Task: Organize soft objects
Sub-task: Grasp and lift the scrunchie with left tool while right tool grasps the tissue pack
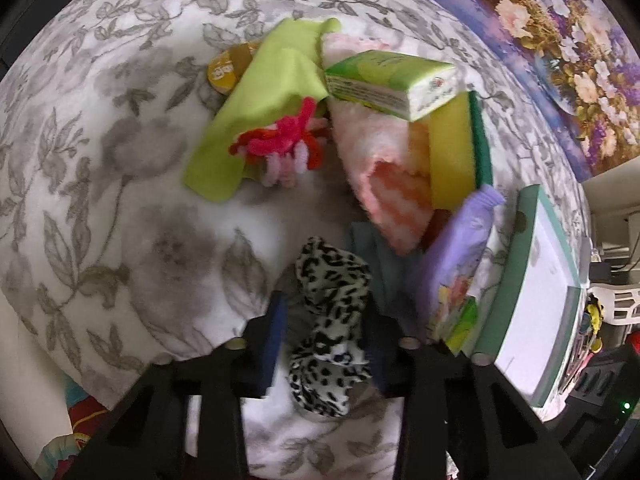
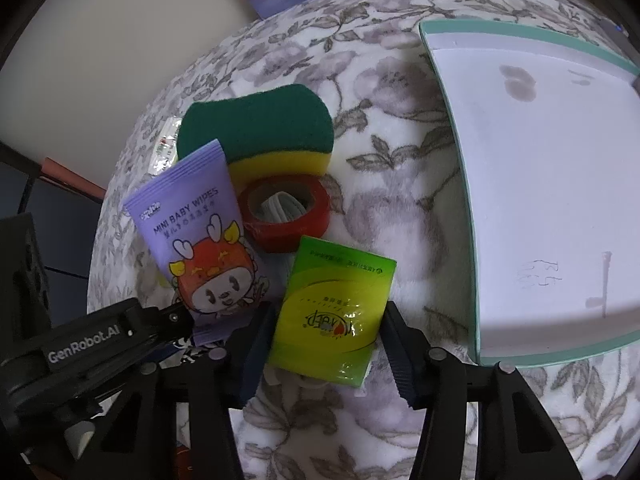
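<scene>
My left gripper (image 1: 324,320) is shut on a leopard-print scrunchie (image 1: 332,320), low over the floral blanket (image 1: 100,160). Ahead lie a lime cloth (image 1: 264,104), red and pink pipe-cleaner pieces (image 1: 284,140), a pink fluffy towel (image 1: 380,160), a green tissue pack (image 1: 392,80), a yellow-green sponge (image 1: 456,152) and a purple wipes pack (image 1: 456,256). My right gripper (image 2: 326,332) is shut on the green tissue pack (image 2: 332,312), held in the air. Beyond it sit the wipes pack (image 2: 192,232), the sponge (image 2: 260,132) and a red tape roll (image 2: 288,208).
A white box with a teal rim (image 2: 540,184) lies open at the right; it also shows in the left wrist view (image 1: 532,292). A floral painting (image 1: 560,40) leans at the back. The left gripper's body (image 2: 80,340) shows at the lower left of the right wrist view.
</scene>
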`<action>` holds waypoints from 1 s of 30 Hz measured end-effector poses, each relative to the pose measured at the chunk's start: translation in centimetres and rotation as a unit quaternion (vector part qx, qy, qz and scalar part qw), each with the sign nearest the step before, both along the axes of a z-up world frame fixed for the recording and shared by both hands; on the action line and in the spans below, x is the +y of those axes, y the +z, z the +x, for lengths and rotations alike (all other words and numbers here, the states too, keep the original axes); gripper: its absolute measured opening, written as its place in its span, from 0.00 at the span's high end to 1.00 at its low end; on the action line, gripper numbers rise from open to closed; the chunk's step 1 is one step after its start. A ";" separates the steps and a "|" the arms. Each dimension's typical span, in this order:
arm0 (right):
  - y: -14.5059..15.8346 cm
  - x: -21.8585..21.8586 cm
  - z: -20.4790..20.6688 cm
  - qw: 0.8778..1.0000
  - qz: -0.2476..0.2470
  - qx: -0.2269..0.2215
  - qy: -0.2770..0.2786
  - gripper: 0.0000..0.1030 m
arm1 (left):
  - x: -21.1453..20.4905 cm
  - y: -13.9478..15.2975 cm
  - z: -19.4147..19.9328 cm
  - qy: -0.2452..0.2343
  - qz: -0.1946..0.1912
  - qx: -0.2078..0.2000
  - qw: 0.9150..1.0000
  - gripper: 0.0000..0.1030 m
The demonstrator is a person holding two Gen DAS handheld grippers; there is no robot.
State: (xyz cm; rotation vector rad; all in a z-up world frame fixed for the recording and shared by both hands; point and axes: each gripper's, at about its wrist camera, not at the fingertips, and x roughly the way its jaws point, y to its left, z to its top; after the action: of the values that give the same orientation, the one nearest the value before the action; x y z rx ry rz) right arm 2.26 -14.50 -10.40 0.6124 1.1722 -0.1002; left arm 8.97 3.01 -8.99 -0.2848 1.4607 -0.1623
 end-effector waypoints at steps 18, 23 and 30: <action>2.1 -1.4 -1.0 1.000 0.005 -0.011 -0.023 0.46 | 1.9 5.3 -0.8 0.032 0.021 -0.073 0.997 0.87; 4.0 -1.9 -1.4 0.999 -0.012 -0.031 -0.030 0.46 | 2.1 7.8 -1.1 0.039 0.029 -0.117 0.992 0.87; 6.2 -3.7 -1.8 0.996 -0.047 -0.053 -0.048 0.46 | -0.8 10.1 -0.8 0.018 0.040 -0.137 0.990 0.87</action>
State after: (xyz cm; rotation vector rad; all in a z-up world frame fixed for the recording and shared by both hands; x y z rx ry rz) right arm 0.44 -18.25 -4.20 0.5833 1.0291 -0.2008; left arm 8.22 2.26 1.08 -0.2134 1.1868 -0.1084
